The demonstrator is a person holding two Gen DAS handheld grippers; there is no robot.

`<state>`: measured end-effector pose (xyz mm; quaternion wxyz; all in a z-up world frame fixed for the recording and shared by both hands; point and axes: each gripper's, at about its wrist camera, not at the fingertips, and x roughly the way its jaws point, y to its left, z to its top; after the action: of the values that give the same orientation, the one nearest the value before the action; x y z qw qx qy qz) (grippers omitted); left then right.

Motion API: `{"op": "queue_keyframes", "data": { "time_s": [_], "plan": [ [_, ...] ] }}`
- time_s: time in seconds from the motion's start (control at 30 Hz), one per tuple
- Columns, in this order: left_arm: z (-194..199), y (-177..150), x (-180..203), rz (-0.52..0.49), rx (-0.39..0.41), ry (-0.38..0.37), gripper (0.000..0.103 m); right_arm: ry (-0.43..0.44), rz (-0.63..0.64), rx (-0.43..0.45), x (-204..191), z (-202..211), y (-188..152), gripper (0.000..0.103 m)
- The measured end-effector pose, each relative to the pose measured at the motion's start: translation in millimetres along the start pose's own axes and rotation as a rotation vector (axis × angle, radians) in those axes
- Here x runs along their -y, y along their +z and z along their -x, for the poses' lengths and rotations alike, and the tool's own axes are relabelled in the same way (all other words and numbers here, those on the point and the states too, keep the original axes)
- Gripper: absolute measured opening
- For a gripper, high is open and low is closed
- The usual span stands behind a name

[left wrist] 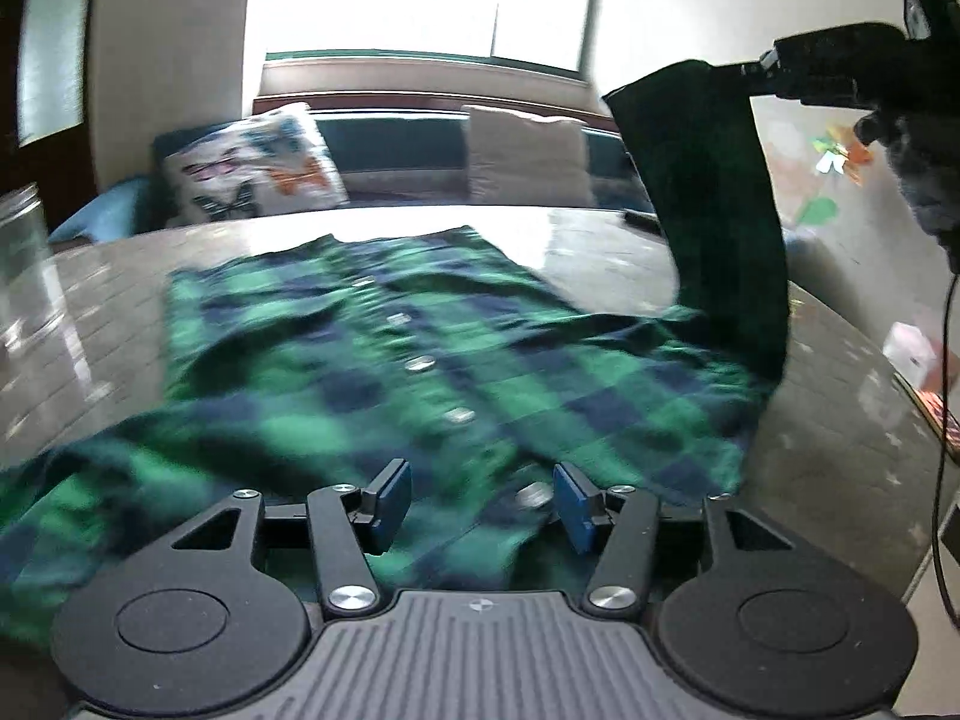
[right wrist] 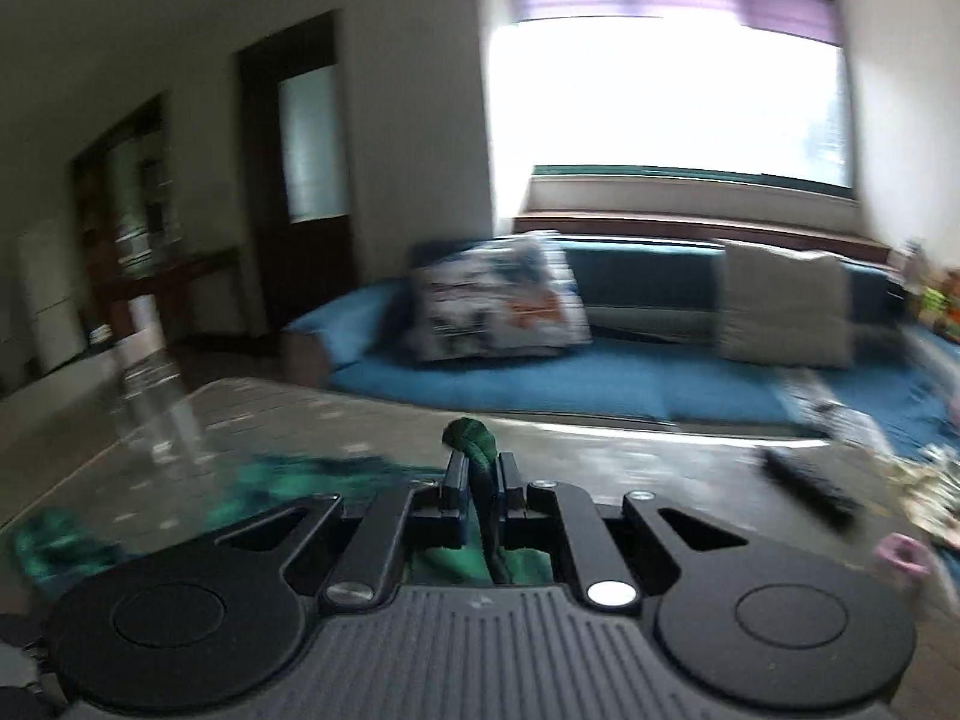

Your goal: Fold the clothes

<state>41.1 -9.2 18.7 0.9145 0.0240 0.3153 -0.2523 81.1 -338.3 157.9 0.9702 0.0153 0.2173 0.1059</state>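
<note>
A green and navy plaid shirt (left wrist: pixel 384 354) lies spread on the table (left wrist: pixel 108 300), button row up the middle. My left gripper (left wrist: pixel 480 495) is open just above the shirt's near edge, its blue pads (left wrist: pixel 390 498) either side of a button. My right gripper (right wrist: pixel 480 480) is shut on the shirt's sleeve (right wrist: pixel 474 438), bunched between the pads. In the left wrist view the right gripper (left wrist: pixel 744 69) holds that sleeve (left wrist: pixel 714 210) lifted high at the right, hanging down to the shirt body.
A glass jar (left wrist: pixel 24 276) stands at the table's left edge. A dark remote (right wrist: pixel 810 489) lies on the table's right side, with small items near the right edge (left wrist: pixel 918 354). Behind the table is a blue sofa (right wrist: pixel 600 378) with cushions (right wrist: pixel 498 300).
</note>
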Motion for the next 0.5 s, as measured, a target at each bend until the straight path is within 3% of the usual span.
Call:
{"op": "queue_keyframes", "data": {
  "time_s": [0.3,0.5],
  "plan": [
    [33.5,-35.6,-43.1,0.108,0.002,0.075,0.056,0.245,0.151,-0.116,-137.3,-48.3,-28.6,0.008],
    [39.7,-43.3,-52.0,0.139,0.007,0.098,0.056,0.357,0.192,-0.234,-185.3,-64.6,-68.4,0.009]
  ]
}}
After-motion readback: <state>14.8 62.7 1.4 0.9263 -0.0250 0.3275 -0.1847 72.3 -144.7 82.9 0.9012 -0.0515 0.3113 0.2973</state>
